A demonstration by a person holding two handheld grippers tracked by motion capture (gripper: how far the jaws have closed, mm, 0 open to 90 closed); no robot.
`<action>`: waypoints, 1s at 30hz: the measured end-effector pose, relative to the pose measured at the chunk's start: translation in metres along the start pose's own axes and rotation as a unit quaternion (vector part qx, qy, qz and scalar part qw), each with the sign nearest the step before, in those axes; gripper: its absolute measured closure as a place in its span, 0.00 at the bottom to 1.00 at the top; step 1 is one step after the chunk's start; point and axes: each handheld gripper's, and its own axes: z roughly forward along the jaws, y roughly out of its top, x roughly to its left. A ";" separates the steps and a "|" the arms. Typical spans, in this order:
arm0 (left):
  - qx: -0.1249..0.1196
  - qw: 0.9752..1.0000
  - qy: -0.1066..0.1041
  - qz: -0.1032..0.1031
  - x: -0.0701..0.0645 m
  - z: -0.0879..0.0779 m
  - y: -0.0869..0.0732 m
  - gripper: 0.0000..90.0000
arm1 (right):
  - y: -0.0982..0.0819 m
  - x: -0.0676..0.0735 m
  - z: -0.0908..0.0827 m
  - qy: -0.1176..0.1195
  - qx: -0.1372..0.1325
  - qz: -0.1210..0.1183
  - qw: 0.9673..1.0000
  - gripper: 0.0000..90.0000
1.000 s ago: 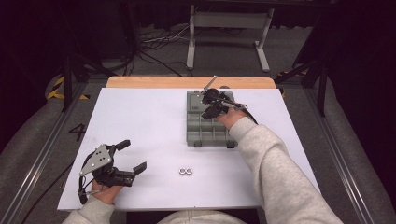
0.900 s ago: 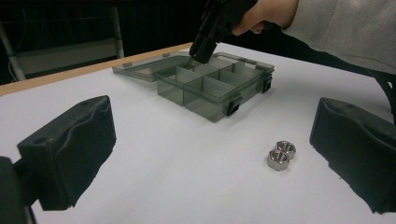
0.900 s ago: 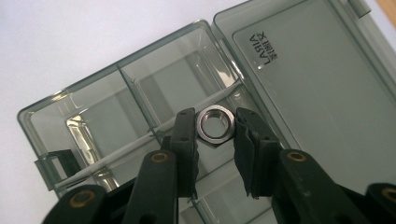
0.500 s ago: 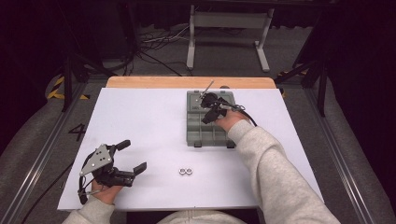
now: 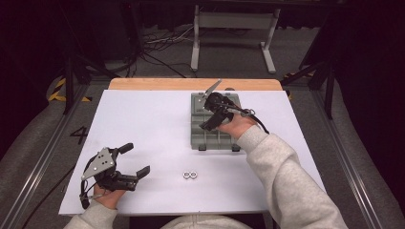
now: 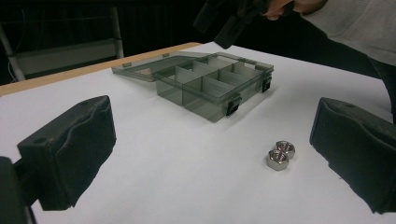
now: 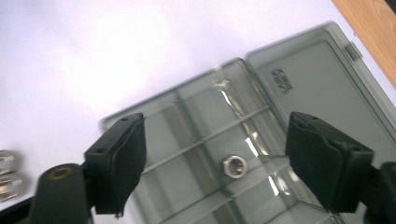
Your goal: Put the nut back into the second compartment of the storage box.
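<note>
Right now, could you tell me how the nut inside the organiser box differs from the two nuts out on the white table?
The nut in the box lies alone in a compartment of the grey organiser box, below the open right hand-held gripper, whose jaws have just been opening. The two loose nuts lie side by side, touching, on the bare white table, nearer the left hand-held gripper. All three look like the same small silver hex nuts, lying flat.

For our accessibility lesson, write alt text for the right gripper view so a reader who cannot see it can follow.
One silver metal hex nut lies in a compartment of the open smoky-grey plastic organiser box, seen from above between the two black jaws of the open right claw. The box's lid lies flat beside it, and two more silver nuts sit on the white table.
</note>
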 end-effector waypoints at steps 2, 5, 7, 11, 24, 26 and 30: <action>0.002 1.000 -0.001 0.000 0.000 0.000 0.000 0.01 | 0.003 0.012 -0.007 0.004 -0.004 -0.016 1.000 0.19; 0.001 1.000 -0.002 0.000 0.000 0.000 0.000 0.01 | 0.004 0.023 -0.014 0.006 -0.007 -0.031 0.999 0.17; 0.000 1.000 -0.002 -0.001 0.000 0.000 0.000 0.01 | 0.004 0.036 -0.019 0.005 -0.020 -0.052 0.998 0.16; 0.000 1.000 -0.002 0.000 0.000 0.000 0.000 0.01 | 0.001 0.058 -0.023 0.012 -0.021 -0.080 0.996 0.14; 0.003 1.000 -0.002 -0.001 -0.001 -0.001 0.001 0.01 | -0.010 0.100 -0.017 0.040 -0.011 -0.121 0.992 0.16; 0.002 1.000 -0.001 0.001 0.000 -0.001 0.001 0.01 | -0.012 0.104 -0.013 0.047 -0.004 -0.121 0.991 0.16; 0.001 1.000 -0.002 -0.002 -0.001 -0.001 0.001 0.01 | -0.017 0.110 -0.005 0.058 0.009 -0.119 0.991 0.16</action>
